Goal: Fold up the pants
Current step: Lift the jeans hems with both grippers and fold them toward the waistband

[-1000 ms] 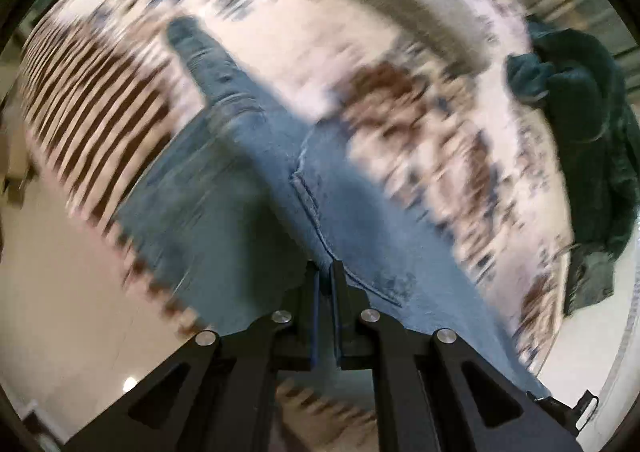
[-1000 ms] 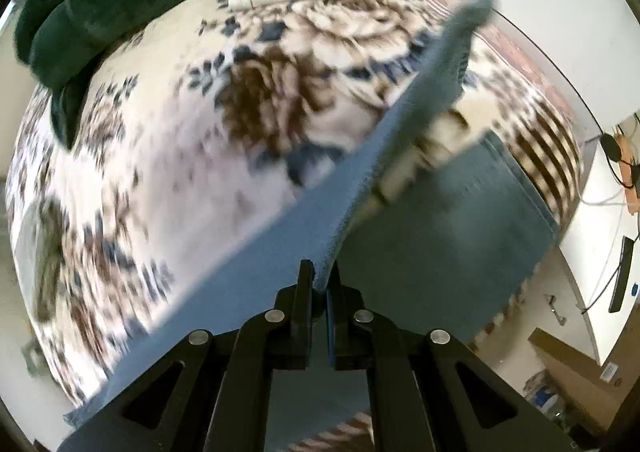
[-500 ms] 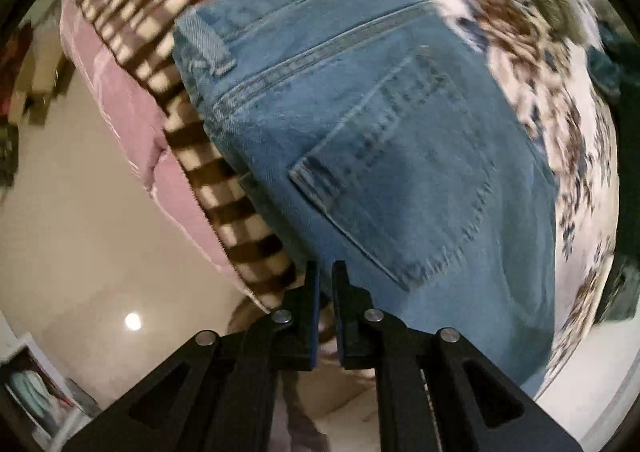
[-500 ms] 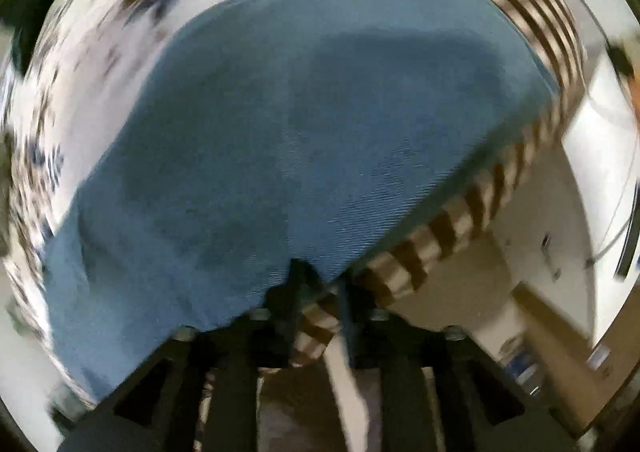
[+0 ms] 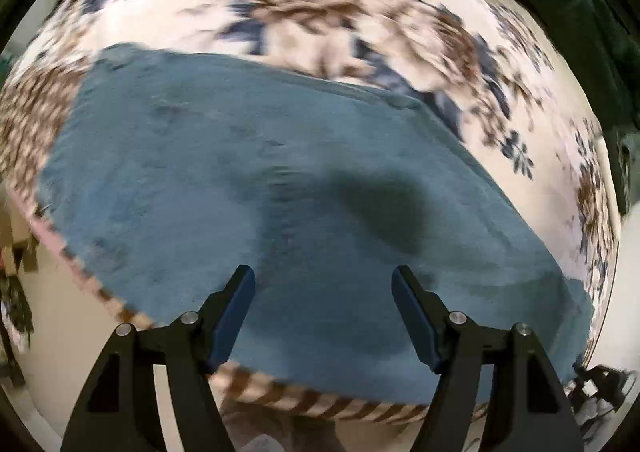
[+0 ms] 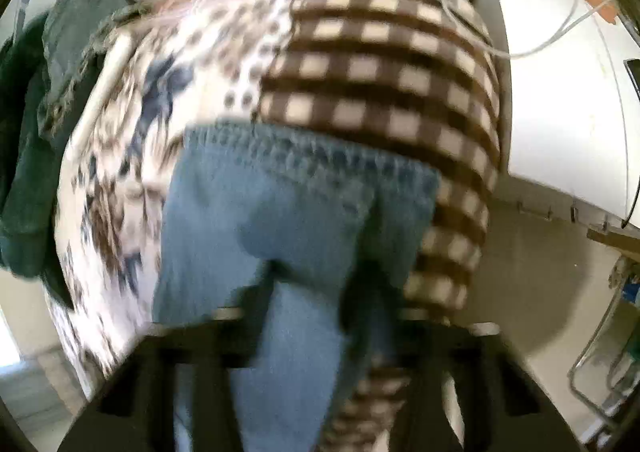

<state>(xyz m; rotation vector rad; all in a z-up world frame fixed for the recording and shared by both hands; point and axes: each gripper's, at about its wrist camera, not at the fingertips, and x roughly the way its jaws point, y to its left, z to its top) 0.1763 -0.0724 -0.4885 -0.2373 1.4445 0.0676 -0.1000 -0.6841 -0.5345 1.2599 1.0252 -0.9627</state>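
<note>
Blue denim pants (image 5: 256,188) lie folded flat on a bed with a floral and checked blanket (image 5: 320,20), near the bed's near edge. My left gripper (image 5: 323,284) is open and empty, its fingers just above the denim. In the right wrist view the pants (image 6: 296,212) show with a hem at the far end. My right gripper (image 6: 310,292) is blurred; its fingers stand apart over the denim and look open, with nothing between them.
A dark green garment (image 5: 568,0) lies at the far right of the bed, also in the right wrist view (image 6: 24,132). Folded jeans (image 6: 80,32) sit beside it. A white desk (image 6: 560,100) with cables stands right of the bed.
Both grippers were shut on the denim while swinging it over. Now both have opened and let go, and the pants lie folded on the bed.
</note>
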